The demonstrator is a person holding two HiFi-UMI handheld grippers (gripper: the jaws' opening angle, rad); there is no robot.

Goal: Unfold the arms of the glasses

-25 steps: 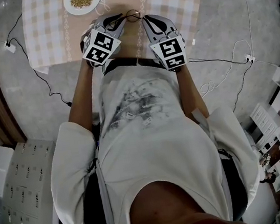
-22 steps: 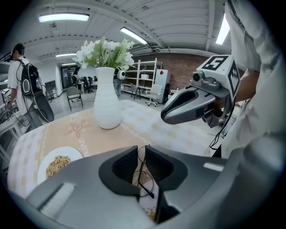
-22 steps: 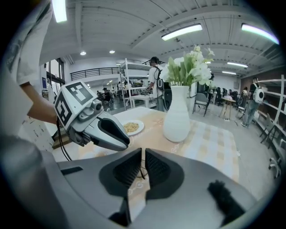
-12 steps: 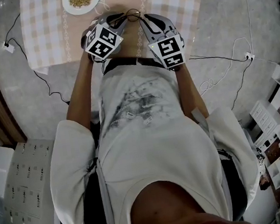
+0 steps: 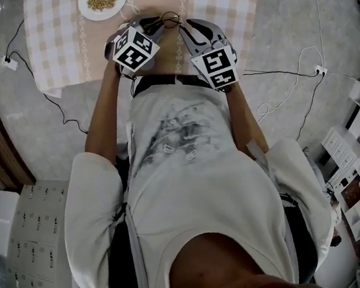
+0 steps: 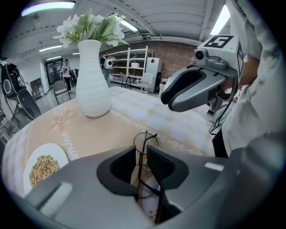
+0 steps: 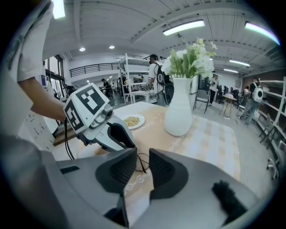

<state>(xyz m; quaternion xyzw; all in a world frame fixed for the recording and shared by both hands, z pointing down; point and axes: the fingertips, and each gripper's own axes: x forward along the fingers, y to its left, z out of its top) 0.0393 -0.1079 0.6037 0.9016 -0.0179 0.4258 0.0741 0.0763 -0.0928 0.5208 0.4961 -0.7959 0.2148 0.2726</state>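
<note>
Over the table, left gripper clamps glasses; right gripper, just opening, seemingly empty.

The jaws of the grey right gripper have just been opening and now stand apart. The black wire-framed glasses show in the gap, and the pads do not press them. The grey left gripper is now rolled and shifted a little toward the far side. Its marker cube now stands on a corner in the head view.
</note>
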